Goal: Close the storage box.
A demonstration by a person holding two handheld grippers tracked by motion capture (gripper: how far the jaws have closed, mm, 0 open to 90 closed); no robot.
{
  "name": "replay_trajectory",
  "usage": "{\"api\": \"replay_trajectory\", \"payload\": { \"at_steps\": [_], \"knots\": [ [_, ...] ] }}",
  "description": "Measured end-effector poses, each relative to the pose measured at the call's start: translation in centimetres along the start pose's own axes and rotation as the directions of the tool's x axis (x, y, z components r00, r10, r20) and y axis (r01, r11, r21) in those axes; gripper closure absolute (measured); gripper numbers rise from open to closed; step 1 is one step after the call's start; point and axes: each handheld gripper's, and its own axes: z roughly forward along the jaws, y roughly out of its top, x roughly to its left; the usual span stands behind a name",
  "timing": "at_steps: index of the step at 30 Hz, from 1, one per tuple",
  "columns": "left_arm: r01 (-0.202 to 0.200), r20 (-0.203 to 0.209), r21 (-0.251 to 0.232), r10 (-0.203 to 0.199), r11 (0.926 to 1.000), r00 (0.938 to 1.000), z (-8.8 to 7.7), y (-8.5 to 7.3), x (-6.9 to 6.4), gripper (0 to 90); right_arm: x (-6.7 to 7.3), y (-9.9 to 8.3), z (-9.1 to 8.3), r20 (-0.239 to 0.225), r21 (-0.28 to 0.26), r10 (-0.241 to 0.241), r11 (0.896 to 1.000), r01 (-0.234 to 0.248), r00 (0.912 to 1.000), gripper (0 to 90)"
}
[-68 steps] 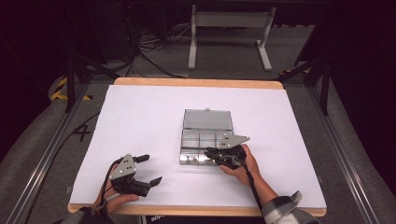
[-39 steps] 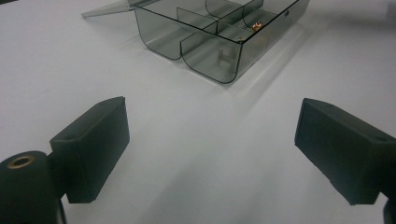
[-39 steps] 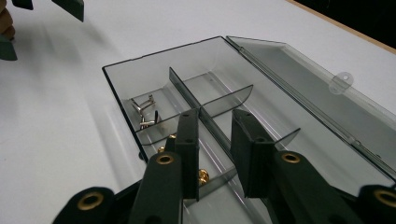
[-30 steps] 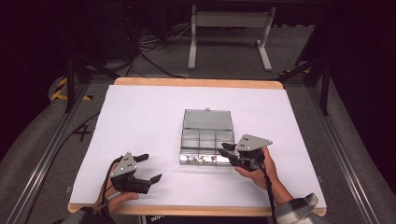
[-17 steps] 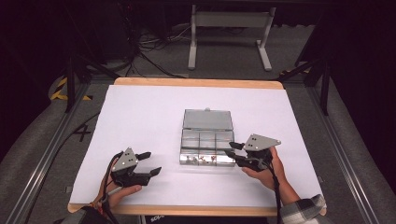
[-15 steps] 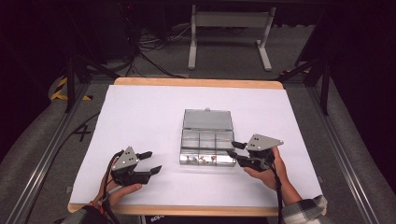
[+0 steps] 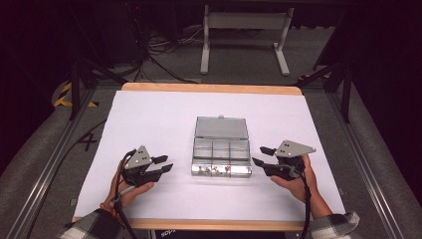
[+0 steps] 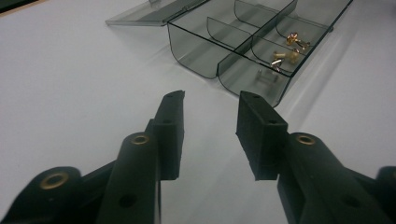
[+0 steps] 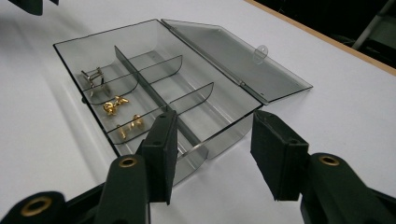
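Observation:
A clear smoky plastic box (image 7: 221,155) with several compartments lies mid-table, its lid (image 7: 221,128) folded flat behind it. The front compartments hold small gold pieces (image 9: 116,105) and a silver one (image 9: 93,74). My left gripper (image 7: 165,164) hovers left of the box, apart from it; its jaws have just been closing, with nothing between them, and a gap remains (image 8: 211,95). My right gripper (image 7: 258,155) sits just right of the box's front corner without touching it. Its jaws (image 9: 215,116) have just been opening and hold nothing.
A white sheet (image 7: 149,119) covers the table, with a wooden edge (image 7: 209,88) at the far side. A metal stand (image 7: 244,35) and cables lie on the floor beyond. Broad bare sheet surrounds the box on all sides.
My right gripper has drawn back rightward from the box's front corner and its jaws have widened. My left gripper has lifted and edged toward the box while its jaws narrowed.

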Motion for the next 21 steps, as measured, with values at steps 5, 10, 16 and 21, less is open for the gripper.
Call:
{"api": "replay_trajectory", "payload": {
  "at_steps": [5, 10, 16, 21],
  "knots": [
    [0.000, 0.020, 0.052, -0.001, 0.9987, 0.9998, 1.3, 1.0, 1.1, 90.0, -1.1, 0.3, 0.6, -0.026, -0.003, 0.024, 1.000, -0.024, 0.9994, 67.5],
    [0.009, 0.018, 0.067, -0.010, 0.9977, 0.9998, 2.7, 2.2, 2.4, 90.0, -2.7, 1.0, 1.7, -0.014, 0.013, 0.057, 0.998, -0.056, 0.9983, 74.1],
    [-0.018, 0.006, 0.050, 0.018, 0.9986, 0.9998, 4.9, 4.4, 3.8, 90.0, -3.9, 2.1, 3.1, 0.001, 0.027, 0.070, 0.997, -0.070, 0.9976, 78.1],
    [-0.020, 0.010, 0.062, 0.019, 0.9979, 0.9998, 6.8, 5.8, 4.9, 90.0, -5.2, 3.4, 4.9, 0.012, 0.035, 0.117, 0.993, -0.117, 0.9931, 67.9]
  ]
}}
